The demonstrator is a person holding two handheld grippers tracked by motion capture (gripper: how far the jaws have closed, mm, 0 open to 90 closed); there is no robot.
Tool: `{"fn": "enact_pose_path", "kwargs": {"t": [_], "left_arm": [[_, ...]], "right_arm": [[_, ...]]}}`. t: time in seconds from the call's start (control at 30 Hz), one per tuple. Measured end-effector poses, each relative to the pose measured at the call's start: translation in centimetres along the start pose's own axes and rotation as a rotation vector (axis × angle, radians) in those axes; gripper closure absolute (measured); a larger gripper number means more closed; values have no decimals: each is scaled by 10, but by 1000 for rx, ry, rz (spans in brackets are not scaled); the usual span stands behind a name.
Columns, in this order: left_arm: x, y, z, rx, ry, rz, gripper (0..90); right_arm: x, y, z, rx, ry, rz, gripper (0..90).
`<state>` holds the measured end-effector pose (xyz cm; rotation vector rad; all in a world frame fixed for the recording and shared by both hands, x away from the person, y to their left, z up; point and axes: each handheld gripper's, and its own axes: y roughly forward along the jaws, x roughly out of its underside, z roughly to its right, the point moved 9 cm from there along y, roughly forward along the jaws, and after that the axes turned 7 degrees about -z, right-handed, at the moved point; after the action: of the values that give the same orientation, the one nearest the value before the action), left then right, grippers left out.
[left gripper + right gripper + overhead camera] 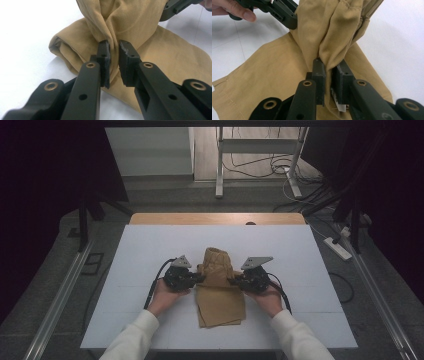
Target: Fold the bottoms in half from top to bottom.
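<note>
A white table (150, 250) carries a folded tan cloth (220, 305).

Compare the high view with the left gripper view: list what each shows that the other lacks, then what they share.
High view alone: the whole white table, both white sleeves, the floor cables, and the left gripper from outside.

Left gripper view alone: its black pads pinching a fold of cloth.

Shared: the tan folded cloth garment, partly lifted, and the right gripper at its other side.
</note>
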<state>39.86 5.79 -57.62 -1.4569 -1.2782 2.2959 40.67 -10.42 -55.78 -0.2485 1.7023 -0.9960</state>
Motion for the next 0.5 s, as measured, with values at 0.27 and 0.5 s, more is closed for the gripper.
{"fn": "enact_pose_path", "kwargs": {"t": [0.27,0.5], "left_arm": [[2,-1,3,8,0,0,778],[4,-3,9,17,7,0,746]], "right_arm": [[2,-3,-4,2,-13,-2,732],[5,-7,-12,4,-42,0,683]]}}
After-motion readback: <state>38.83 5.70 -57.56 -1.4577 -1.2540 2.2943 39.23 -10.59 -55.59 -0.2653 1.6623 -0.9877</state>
